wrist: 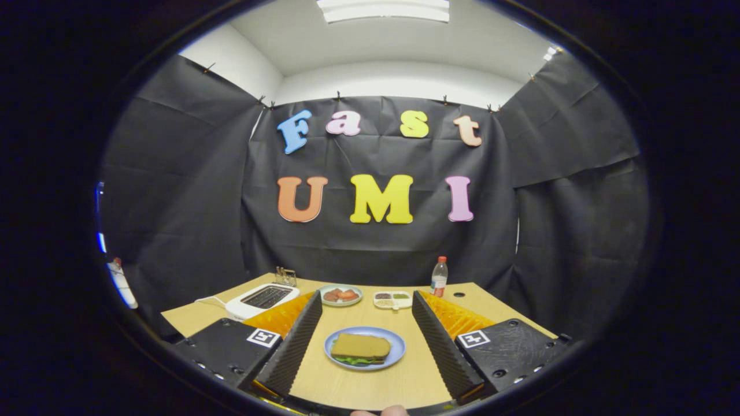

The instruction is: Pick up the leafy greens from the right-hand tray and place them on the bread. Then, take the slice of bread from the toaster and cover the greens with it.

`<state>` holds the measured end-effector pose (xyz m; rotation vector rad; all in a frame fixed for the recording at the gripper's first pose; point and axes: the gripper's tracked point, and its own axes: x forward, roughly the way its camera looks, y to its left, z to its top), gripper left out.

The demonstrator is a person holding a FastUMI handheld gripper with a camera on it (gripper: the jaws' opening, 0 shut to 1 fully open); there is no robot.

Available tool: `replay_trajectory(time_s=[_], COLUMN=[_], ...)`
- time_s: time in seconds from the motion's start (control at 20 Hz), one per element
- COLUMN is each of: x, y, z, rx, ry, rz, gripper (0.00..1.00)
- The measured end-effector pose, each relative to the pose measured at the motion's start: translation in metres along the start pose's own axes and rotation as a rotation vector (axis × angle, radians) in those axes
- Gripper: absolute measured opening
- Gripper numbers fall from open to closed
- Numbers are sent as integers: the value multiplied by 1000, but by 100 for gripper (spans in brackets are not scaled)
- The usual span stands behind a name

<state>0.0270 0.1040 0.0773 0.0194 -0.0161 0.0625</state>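
Note:
A blue plate lies on the wooden table between my fingers. On it rests a slice of bread with leafy greens peeking out from under its near edge. My gripper is open and wide, held above the table with nothing between its fingers; the plate sits below and between them. A white toaster stands beyond the left finger, its slots dark. Beyond the plate, a small white divided tray sits toward the right.
A pale round plate with reddish slices sits at the back centre. A clear bottle with a red cap stands at the far right of the table. A small rack stands behind the toaster. Another bottle is far left.

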Motion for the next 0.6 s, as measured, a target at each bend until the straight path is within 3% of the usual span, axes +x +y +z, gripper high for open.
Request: replay_trajectory(time_s=[0.6], x=[7], y=[-5], z=[-7], rx=[9], ry=[21], rz=[-8], gripper=[95])
